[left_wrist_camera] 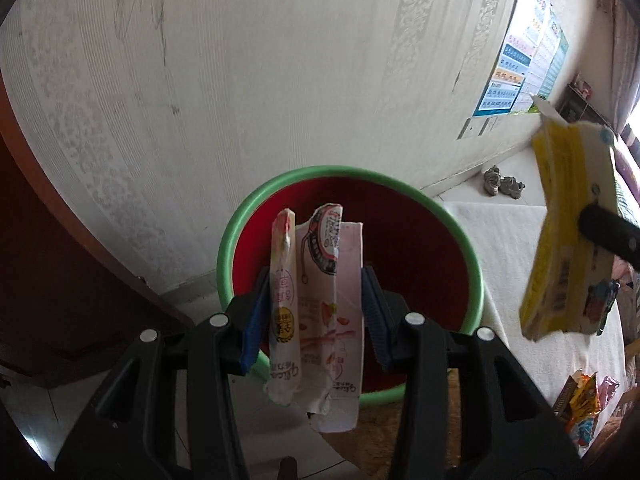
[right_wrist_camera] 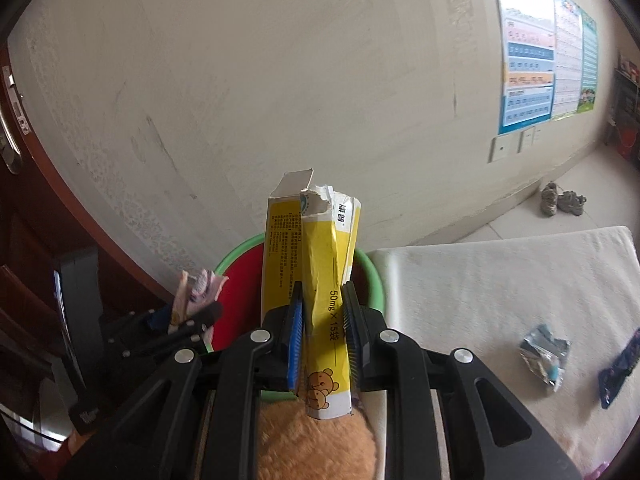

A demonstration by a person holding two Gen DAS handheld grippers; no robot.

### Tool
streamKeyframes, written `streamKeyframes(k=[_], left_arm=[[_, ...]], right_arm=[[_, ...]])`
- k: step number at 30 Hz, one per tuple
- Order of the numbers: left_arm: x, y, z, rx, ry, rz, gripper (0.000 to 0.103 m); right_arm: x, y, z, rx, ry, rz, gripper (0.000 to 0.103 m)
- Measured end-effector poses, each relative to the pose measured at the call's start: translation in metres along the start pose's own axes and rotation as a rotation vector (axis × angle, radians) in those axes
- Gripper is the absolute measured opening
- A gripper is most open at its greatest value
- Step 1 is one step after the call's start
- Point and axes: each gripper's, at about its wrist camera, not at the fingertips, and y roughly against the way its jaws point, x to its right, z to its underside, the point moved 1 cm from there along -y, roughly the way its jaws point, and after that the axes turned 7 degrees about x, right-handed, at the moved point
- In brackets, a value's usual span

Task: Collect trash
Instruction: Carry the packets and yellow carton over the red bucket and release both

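The left gripper (left_wrist_camera: 316,312) is clamped on a pink-and-white snack wrapper (left_wrist_camera: 320,312), its blue-padded fingers (left_wrist_camera: 253,320) pressing the crumpled pack from both sides; the wrapper stands upright between them, its top poking above the fingertips and its torn lower end hanging below; directly beyond and beneath the fingertips sits a red bin with a green rim (left_wrist_camera: 472,264), so the wrapper is held over the bin's open mouth, not touching it.

The right gripper (right_wrist_camera: 322,316) is clamped on a flattened yellow box (right_wrist_camera: 320,276), printed with black text and cartoon bears at its lower end; the box rises well past the fingertips, its torn white flap at the top; in the left wrist view the same box (left_wrist_camera: 560,236) hangs to the right of the left gripper, above a white mattress (left_wrist_camera: 516,248); in the right wrist view the bin (right_wrist_camera: 236,280) lies just behind and to the left of the box, with the left gripper (right_wrist_camera: 188,316) and its wrapper (right_wrist_camera: 196,292) further left over the bin's edge.

To the right of the right gripper, on the mattress (right_wrist_camera: 480,280), lie a crumpled silver wrapper (right_wrist_camera: 544,356) and, further right, a dark blue wrapper (right_wrist_camera: 618,368); a pair of shoes (right_wrist_camera: 560,200) sits on the floor by the wall beyond; posters (right_wrist_camera: 544,60) hang on the wall above.
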Motion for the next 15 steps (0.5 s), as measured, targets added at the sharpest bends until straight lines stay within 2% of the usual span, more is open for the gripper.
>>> streamKeyframes(k=[2,3,4,5,11,15], left_arm=[[-0.001,-0.002,0.000,-0.005,0.003,0.004,0.044],[-0.002,-0.003,0.000,-0.006,0.007,0.007,0.049],[-0.004,-0.005,0.000,-0.007,0.011,0.003,0.057],[-0.005,-0.005,0.000,-0.009,0.017,-0.003,0.075],[-0.004,-0.005,-0.001,-0.002,0.022,-0.004,0.077],[0.003,0.001,-0.001,0.006,0.009,0.004,0.077]], right_arm=[[-0.003,-0.006,-0.002,-0.003,-0.005,-0.006,0.020],[-0.003,-0.008,-0.004,0.000,-0.008,-0.007,0.023],[-0.004,-0.010,-0.005,0.002,-0.012,-0.009,0.027],[-0.005,-0.011,-0.006,0.004,-0.019,-0.015,0.035],[-0.008,-0.007,-0.005,0.017,-0.015,-0.017,0.040],[0.004,0.010,0.003,0.033,-0.031,0.015,0.051]])
